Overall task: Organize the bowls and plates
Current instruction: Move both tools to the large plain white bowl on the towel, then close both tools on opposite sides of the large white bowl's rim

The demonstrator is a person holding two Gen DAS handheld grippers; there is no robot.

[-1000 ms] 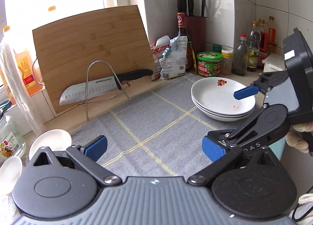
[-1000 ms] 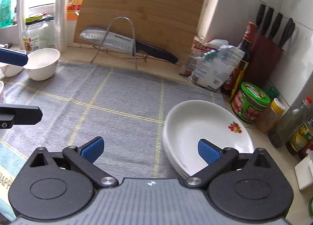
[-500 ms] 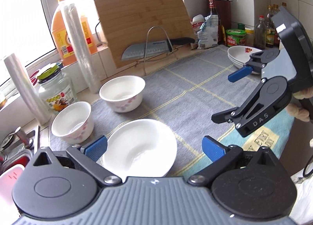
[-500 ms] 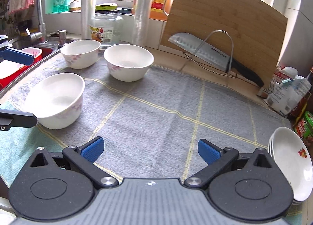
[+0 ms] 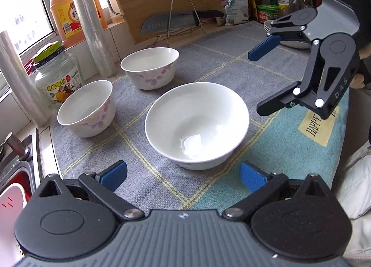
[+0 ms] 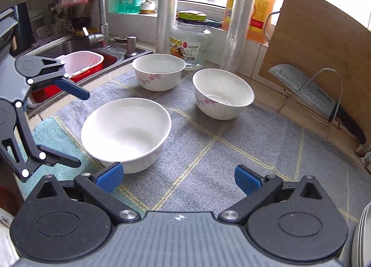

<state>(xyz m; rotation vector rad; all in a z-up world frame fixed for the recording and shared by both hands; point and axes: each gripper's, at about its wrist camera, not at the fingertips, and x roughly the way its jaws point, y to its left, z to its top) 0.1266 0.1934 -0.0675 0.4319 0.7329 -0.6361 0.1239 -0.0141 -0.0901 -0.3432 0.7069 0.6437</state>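
Kitchen surface (image 5: 204,63): covered by a grey cloth with yellow grid lines, teal at the near edge; sink (image 6: 69,45) at the left end, tiled wall and window behind.
Near bowl (image 5: 197,125): plain white, upright on the cloth, directly ahead of the left hand-held gripper (image 5: 183,175) and centred between its two blue pads; not touched by either pad.
Same bowl, right view (image 6: 126,131): ahead and left of the right hand-held gripper (image 6: 177,177), its near wall just beside that gripper's left blue pad; contact cannot be told.
Middle-left bowl (image 5: 87,108): white with pink flowers, upright, near the glass jar (image 5: 58,72), apart from the near bowl.
Far bowl (image 5: 150,67): same pattern, upright, beyond the other two, apart from both.
Stack of plates (image 5: 292,39): at the far right of the cloth, mostly hidden behind the right hand-held gripper (image 5: 259,79) in the left view.
Left hand-held gripper: jaws spread wide, holding nothing.
Right hand-held gripper: jaws spread wide, holding nothing, hovering above the cloth.
Background: cutting board (image 6: 320,42) leaning on the wall, knife (image 6: 313,97) on a wire stand, two rolls of plastic wrap (image 6: 241,19), orange oil jug (image 5: 69,12).
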